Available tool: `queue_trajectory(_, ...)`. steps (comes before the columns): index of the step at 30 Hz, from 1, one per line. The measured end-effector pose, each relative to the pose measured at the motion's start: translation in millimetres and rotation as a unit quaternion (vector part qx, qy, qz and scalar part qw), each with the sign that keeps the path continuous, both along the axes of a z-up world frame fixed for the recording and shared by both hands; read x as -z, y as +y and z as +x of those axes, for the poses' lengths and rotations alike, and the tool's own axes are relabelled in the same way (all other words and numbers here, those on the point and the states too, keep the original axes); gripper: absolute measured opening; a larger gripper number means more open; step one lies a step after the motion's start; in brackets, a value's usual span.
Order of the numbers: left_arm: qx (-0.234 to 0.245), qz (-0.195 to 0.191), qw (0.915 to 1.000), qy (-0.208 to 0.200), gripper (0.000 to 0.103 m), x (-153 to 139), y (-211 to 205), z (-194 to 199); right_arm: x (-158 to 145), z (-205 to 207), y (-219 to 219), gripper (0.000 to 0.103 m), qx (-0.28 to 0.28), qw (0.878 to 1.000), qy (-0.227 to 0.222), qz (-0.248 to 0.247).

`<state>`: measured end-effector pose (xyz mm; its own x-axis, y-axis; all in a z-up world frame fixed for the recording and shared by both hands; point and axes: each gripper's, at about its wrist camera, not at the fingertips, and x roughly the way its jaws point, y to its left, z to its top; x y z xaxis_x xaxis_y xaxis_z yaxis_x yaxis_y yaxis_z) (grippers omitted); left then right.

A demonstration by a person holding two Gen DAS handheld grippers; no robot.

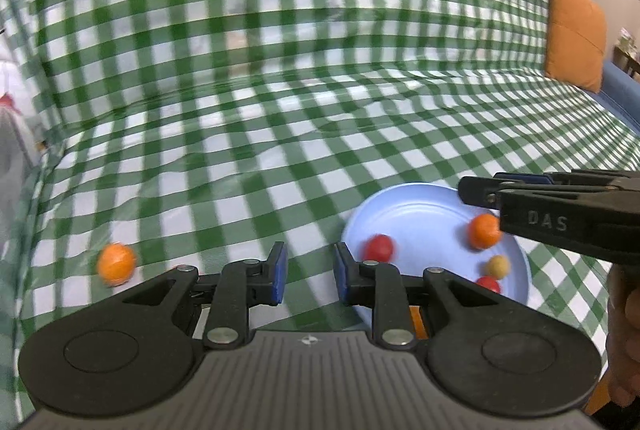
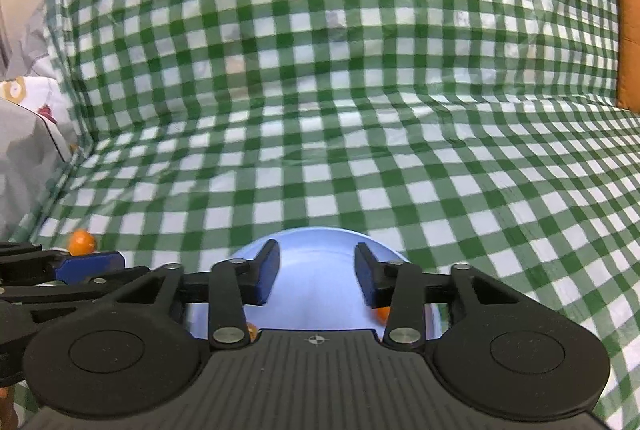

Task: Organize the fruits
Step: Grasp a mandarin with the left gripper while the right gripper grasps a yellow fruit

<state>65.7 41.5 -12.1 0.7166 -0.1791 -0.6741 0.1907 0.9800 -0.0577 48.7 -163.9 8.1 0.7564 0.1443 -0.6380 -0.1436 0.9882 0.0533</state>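
Cloth ahead of both tools: green-and-white checked cover [image 1: 280,70], thin, creased, faint plastic-like sheen | plate [image 1: 420,222] just ahead of left gripper [image 1: 310,272]: pale blue, smooth, matt plastic look | gripper bodies: matt black plastic, ribbed top, bright metal pins | pads [image 1: 280,270]: blue, dull, rubbery | cushion [image 1: 576,30], far right: orange woven cloth

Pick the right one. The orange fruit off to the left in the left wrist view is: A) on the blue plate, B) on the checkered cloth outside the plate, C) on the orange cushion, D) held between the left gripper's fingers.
B: the orange fruit lies on the checkered cloth, well left of the blue plate, and the left gripper is open and empty.
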Motion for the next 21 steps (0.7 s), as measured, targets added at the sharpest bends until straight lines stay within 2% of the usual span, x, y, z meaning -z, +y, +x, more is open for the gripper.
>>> queue_trajectory(3,-0.018,-0.004,0.9998,0.003,0.027,-1,15,-1,0,-1,13,0.021,-0.016,1.000,-0.006,0.010)
queue_trajectory(10,-0.082,-0.038,0.9955,0.027,0.027,0,60,7,7,0,55,0.020,-0.058,0.998,-0.004,0.017)
queue_trajectory(17,-0.146,-0.100,0.9812,0.077,0.027,13,103,23,23,8,86,0.020,-0.098,0.994,0.027,0.026)
queue_trajectory(21,-0.161,-0.110,0.9770,0.087,0.029,18,114,29,34,13,97,0.020,-0.124,0.990,0.052,0.031)
